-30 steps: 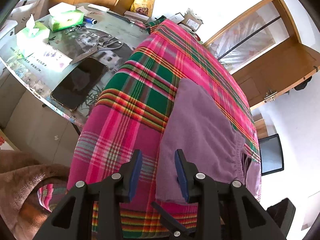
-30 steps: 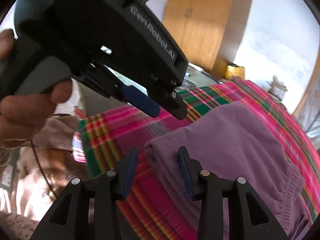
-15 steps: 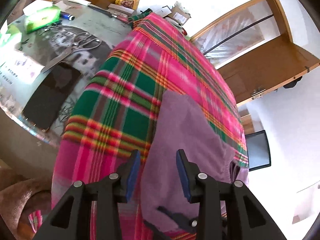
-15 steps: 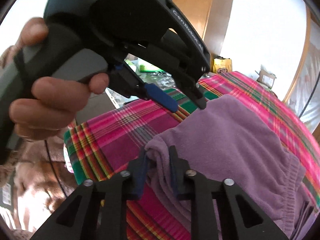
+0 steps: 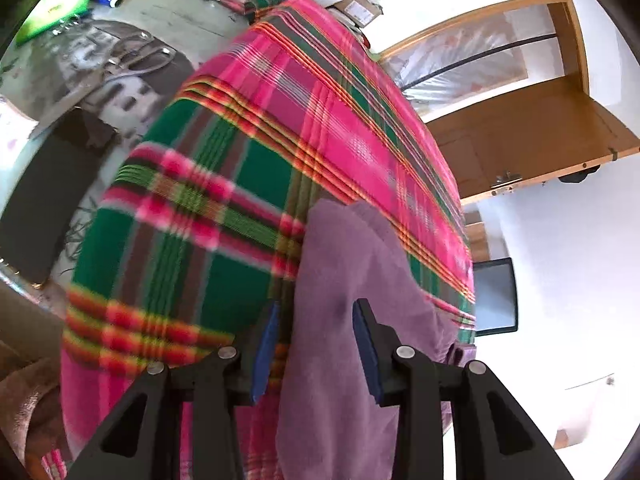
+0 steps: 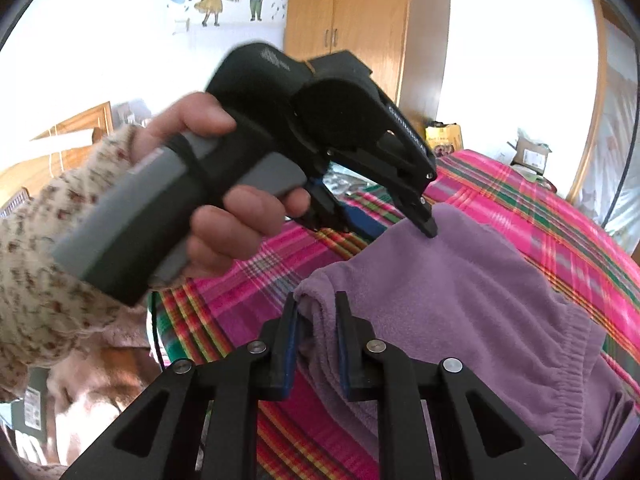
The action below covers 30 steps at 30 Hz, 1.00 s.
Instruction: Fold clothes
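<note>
A purple fleece garment (image 6: 460,292) lies folded on a pink and green plaid blanket (image 5: 256,152). My right gripper (image 6: 318,328) is shut on the garment's thick near-left corner, with cloth bunched between its blue pads. In the left wrist view the garment (image 5: 344,280) runs up between the fingers of my left gripper (image 5: 316,340), which stands open and astride its left edge. Seen from the right wrist, a person's hand (image 6: 224,216) holds the left gripper (image 6: 400,229), whose upper finger tip touches the garment's far-left corner.
Left of the blanket is a glass tabletop (image 5: 168,12) with scissors (image 5: 132,60), a black phone (image 5: 44,200) and a green tissue pack (image 5: 56,8). A wooden door (image 5: 520,136) and a dark monitor (image 5: 494,296) stand on the right. A wardrobe (image 6: 360,20) is behind.
My right gripper shut on the garment's near corner. My left gripper moved forward along the garment's left edge, still open, and its upper finger now touches the far corner.
</note>
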Motion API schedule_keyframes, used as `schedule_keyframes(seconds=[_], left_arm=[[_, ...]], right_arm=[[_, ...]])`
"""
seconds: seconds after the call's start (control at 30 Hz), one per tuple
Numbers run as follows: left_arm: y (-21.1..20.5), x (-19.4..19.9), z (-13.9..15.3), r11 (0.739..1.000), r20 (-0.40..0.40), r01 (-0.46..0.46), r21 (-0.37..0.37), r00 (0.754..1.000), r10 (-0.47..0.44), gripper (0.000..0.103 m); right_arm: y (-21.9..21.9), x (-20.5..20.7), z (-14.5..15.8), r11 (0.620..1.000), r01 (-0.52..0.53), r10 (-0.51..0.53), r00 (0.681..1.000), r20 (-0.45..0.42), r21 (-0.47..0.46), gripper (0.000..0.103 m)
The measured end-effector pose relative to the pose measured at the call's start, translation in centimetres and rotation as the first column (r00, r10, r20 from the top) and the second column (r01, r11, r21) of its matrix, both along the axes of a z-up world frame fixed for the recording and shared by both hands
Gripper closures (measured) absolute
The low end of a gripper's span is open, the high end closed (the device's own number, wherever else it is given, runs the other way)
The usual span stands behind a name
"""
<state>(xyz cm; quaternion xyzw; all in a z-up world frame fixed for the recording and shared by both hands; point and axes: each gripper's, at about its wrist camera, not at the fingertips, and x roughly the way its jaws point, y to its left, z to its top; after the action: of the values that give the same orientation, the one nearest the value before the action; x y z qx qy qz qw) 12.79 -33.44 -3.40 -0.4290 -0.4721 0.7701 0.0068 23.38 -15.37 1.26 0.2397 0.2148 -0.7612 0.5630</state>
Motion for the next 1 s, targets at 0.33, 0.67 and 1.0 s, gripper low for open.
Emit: schedule_keyframes(seconds=[0.33, 0.67, 1.0], left_arm=[[0.4, -1.9, 0.3, 0.999, 0.022, 0.027, 0.043, 0.999, -0.028, 0.083], [2.5, -1.7, 5.3, 0.998, -0.02, 0.026, -0.049, 0.999, -0.027, 0.088], [6.7, -3.3, 11.6, 0.99, -0.1, 0.066, -0.126, 0.992, -0.079, 0.088]], right_arm=[[1.0, -0.6, 1.2, 0.999, 0.011, -0.01, 1.0, 0.021, -0.051, 0.087], [3.7, 0.5, 3.2, 0.988, 0.045, -0.044, 0.999, 0.01, -0.148, 0.087], [9.6, 0.4, 6.6, 0.95, 0.121, -0.122, 0.992, 0.014, -0.288, 0.088]])
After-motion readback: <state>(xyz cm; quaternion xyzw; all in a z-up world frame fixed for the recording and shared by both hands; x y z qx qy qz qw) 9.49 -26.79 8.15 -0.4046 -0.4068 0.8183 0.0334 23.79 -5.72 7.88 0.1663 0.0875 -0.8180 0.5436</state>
